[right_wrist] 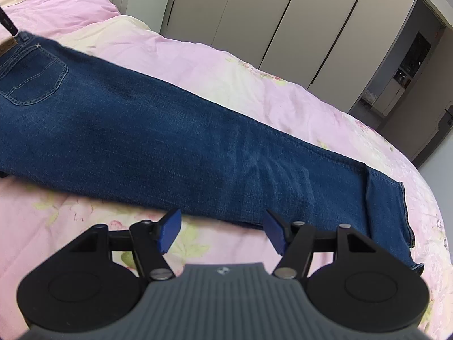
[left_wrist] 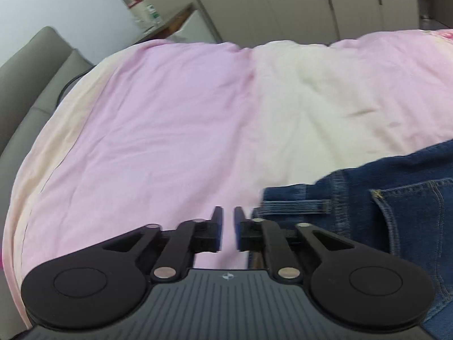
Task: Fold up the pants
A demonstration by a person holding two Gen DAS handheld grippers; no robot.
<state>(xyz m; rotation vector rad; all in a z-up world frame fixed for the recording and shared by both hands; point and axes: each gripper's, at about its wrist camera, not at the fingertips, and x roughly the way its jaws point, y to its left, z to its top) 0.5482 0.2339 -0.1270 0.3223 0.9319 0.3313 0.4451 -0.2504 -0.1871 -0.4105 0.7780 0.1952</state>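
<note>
Dark blue jeans (right_wrist: 170,130) lie flat on the bed, folded lengthwise with one leg on the other. The back pocket (right_wrist: 34,79) is at the left and the hems (right_wrist: 388,206) at the right. My right gripper (right_wrist: 222,222) is open, and its blue pads hover at the near edge of the leg with nothing between them. In the left wrist view the waistband end of the jeans (left_wrist: 382,198) sits at the lower right. My left gripper (left_wrist: 228,222) stands just left of the belt loop (left_wrist: 294,206). A narrow gap shows between its jaws, with only pink bedding behind it.
A pink and cream duvet (left_wrist: 175,130) covers the bed; in the right wrist view it has a flower print (right_wrist: 283,85). A grey padded panel (left_wrist: 31,85) stands at the left. Beige wardrobe doors (right_wrist: 254,14) run behind, beside a small table with bottles (left_wrist: 147,14).
</note>
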